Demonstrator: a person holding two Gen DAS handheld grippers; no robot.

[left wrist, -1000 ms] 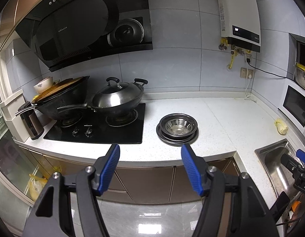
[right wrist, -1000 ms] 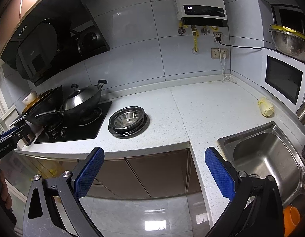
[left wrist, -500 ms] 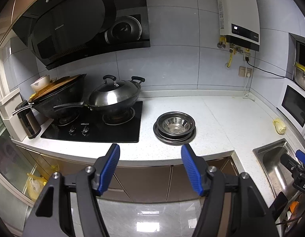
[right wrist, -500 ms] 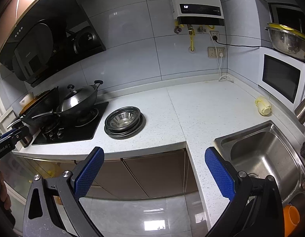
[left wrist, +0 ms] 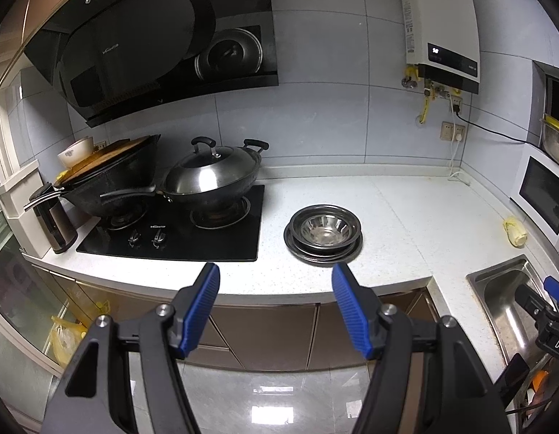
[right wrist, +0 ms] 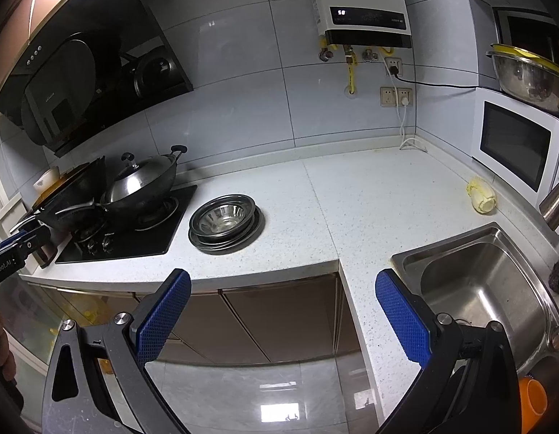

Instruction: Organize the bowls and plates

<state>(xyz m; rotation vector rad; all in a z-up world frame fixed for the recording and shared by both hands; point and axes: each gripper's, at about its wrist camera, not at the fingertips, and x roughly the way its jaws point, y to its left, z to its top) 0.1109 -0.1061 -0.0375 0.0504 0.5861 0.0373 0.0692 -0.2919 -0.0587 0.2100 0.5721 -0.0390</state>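
Observation:
A stack of steel plates with steel bowls nested on top (left wrist: 323,233) stands on the white counter just right of the stove; it also shows in the right wrist view (right wrist: 224,222). My left gripper (left wrist: 276,280) is open and empty, held in front of the counter edge, short of the stack. My right gripper (right wrist: 281,287) is open wide and empty, also off the counter's front edge, right of the stack and left of the sink.
A black stove (left wrist: 178,229) carries a lidded wok (left wrist: 212,177) and a black wok (left wrist: 109,181). A steel sink (right wrist: 485,282) is at the right. A yellow object (right wrist: 481,195) lies by the microwave (right wrist: 514,144). A large steel bowl (right wrist: 525,76) sits on top.
Both views have shifted slightly: the stack and counter sit a little lower and closer in frame. Both grippers stay open and empty.

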